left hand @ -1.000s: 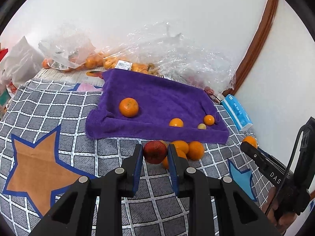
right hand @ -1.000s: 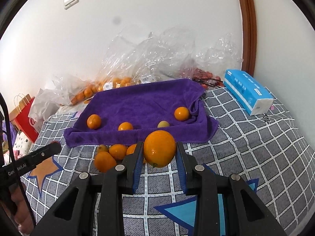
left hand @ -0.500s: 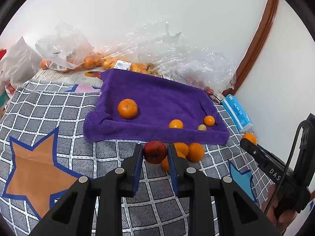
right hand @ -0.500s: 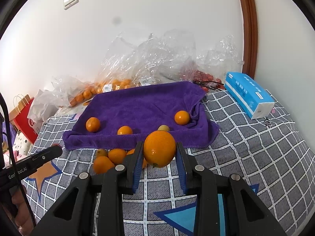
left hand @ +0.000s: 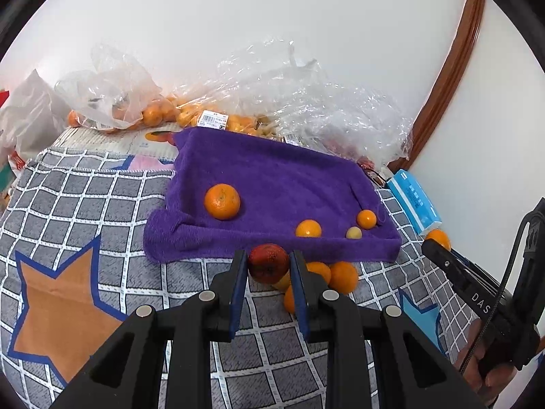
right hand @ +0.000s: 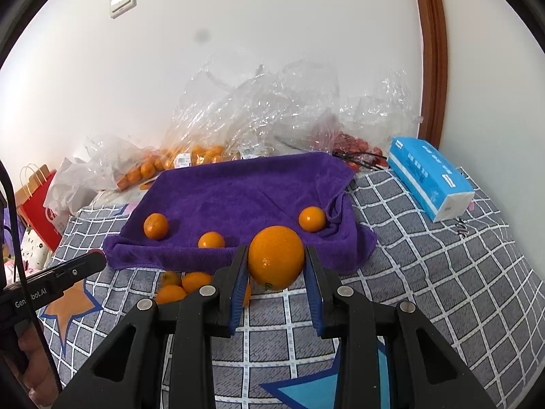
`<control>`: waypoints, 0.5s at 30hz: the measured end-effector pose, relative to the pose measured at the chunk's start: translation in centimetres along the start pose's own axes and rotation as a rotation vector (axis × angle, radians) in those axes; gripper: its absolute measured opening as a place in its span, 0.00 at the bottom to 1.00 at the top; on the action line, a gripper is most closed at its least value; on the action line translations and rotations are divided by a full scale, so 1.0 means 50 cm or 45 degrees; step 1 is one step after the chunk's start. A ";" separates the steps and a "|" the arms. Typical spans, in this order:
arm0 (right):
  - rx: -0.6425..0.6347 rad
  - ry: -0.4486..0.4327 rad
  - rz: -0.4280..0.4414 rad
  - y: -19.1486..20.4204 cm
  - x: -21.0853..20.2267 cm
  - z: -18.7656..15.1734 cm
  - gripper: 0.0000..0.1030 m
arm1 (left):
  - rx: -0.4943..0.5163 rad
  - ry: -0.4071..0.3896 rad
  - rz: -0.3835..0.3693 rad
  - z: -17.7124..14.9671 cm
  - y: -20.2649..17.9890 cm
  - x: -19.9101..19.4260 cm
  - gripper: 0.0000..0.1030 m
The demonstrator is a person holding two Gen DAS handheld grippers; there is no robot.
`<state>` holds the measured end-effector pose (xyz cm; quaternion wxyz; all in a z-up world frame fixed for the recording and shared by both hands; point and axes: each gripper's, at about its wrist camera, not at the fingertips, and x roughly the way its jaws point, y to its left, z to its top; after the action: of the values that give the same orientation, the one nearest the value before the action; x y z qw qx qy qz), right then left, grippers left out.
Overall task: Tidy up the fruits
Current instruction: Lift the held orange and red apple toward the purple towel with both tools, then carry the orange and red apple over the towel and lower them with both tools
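- Covering the surface is a grey checked cloth [left hand: 85,204] with star patches; whether it lies on a bed or a table I cannot tell.
- Purple towel [right hand: 245,191] is spread with raised edges, likely so round fruit stays put; four small fruits sit on it.
- Plastic bags [left hand: 306,102] of fruit rest against the wall, probably the supply.
- Right gripper [right hand: 276,266] pinches a large orange [right hand: 276,257] just before the towel's near edge.
- Left gripper [left hand: 267,266] pinches a dark red fruit [left hand: 268,263] above loose oranges [left hand: 342,276] awaiting sorting.
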<state>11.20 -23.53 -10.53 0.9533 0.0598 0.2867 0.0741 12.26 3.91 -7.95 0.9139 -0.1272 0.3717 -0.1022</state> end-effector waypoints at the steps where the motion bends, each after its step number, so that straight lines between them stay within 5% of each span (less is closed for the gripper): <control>1: -0.001 -0.003 0.001 -0.001 0.002 0.002 0.31 | 0.003 -0.002 0.003 0.002 -0.001 0.001 0.22; 15: -0.006 -0.014 0.022 -0.006 0.035 0.021 0.31 | 0.024 0.008 0.015 0.022 -0.012 0.034 0.22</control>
<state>13.27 -23.61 -10.68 0.9543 0.0605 0.2810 0.0824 14.17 3.02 -8.10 0.9145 -0.1162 0.3743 -0.1008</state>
